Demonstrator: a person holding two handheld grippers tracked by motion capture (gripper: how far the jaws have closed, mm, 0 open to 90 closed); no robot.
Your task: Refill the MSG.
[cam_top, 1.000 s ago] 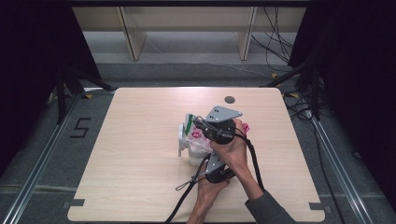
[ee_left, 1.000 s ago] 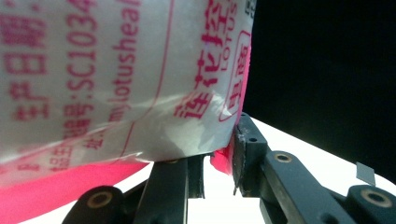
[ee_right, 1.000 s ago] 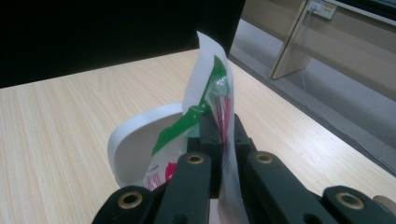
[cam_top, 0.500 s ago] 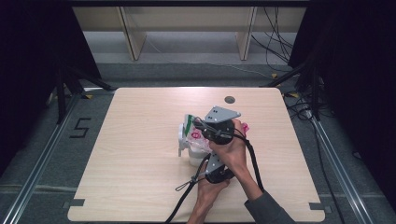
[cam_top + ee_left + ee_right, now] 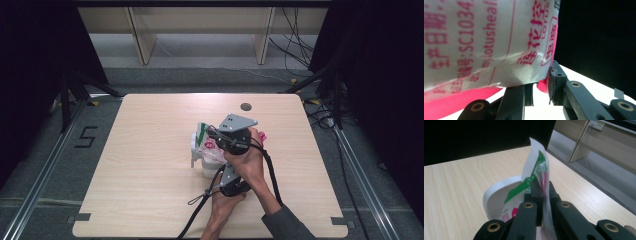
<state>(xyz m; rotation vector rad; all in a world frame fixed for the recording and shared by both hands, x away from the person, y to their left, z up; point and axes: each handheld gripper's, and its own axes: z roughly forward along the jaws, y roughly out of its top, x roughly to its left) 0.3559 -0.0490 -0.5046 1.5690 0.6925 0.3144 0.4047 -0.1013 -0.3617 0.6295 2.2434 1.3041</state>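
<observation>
A person at a pale wooden table (image 5: 150, 200) works a plastic packet (image 5: 206, 145) with a handheld gripper in each hand, near the table's middle. In the high view the right gripper (image 5: 216, 136), topped by its grey three-cornered plate, points toward the packet's upper edge, and the hand behind it covers much of the packet's right side. The left gripper (image 5: 227, 172) sits just below, nearer the person, its tips lost under the right hand and the packet.

The right gripper view shows its two black jaws pressed together on a thin flap of the packet (image 5: 537, 170), white with a green stripe and red print, standing upright between them. Behind it lies a curved white piece (image 5: 496, 195), perhaps a cup or jug rim; its full shape is cut off by the jaws.

In the left gripper view the packet (image 5: 486, 42), white with pink lettering, blocks most of the scene at close range, blurred at the left. One jaw pad touches its pink lower corner; the other jaw runs under the packet, so contact there is hard to make out.
</observation>
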